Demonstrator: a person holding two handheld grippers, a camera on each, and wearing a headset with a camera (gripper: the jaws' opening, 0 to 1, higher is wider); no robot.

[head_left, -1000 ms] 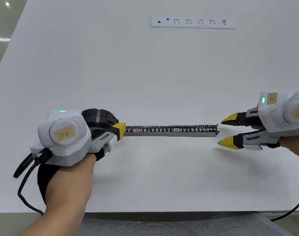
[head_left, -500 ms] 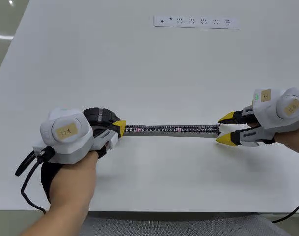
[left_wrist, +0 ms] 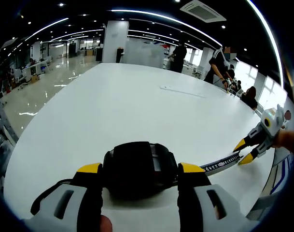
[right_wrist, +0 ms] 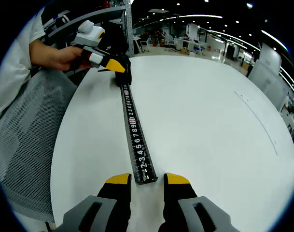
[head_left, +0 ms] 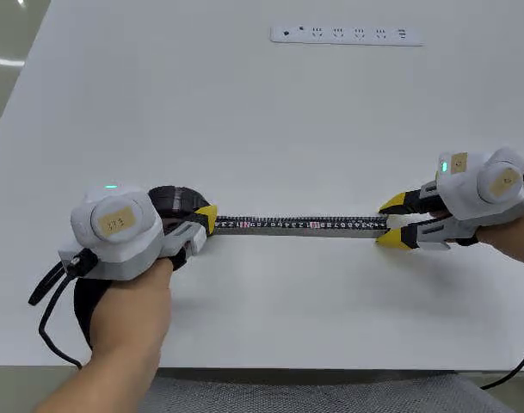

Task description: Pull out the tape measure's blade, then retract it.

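The pull-out is judged done, with retraction next. The blade (head_left: 300, 224) is seen stretched flat on the bench (head_left: 270, 129) across the middle of the frame, from the tape measure (head_left: 171, 200) at lower left to the right claw (right_wrist: 147, 178) at the right edge. The tape measure is clamped in the left claw (left_wrist: 140, 168). The right claw is set narrow, with the blade's end lying between its jaws and a sliver of gap beside one, so no firm pinch is judged. The end should be gripped and fed back steadily toward the tape measure.
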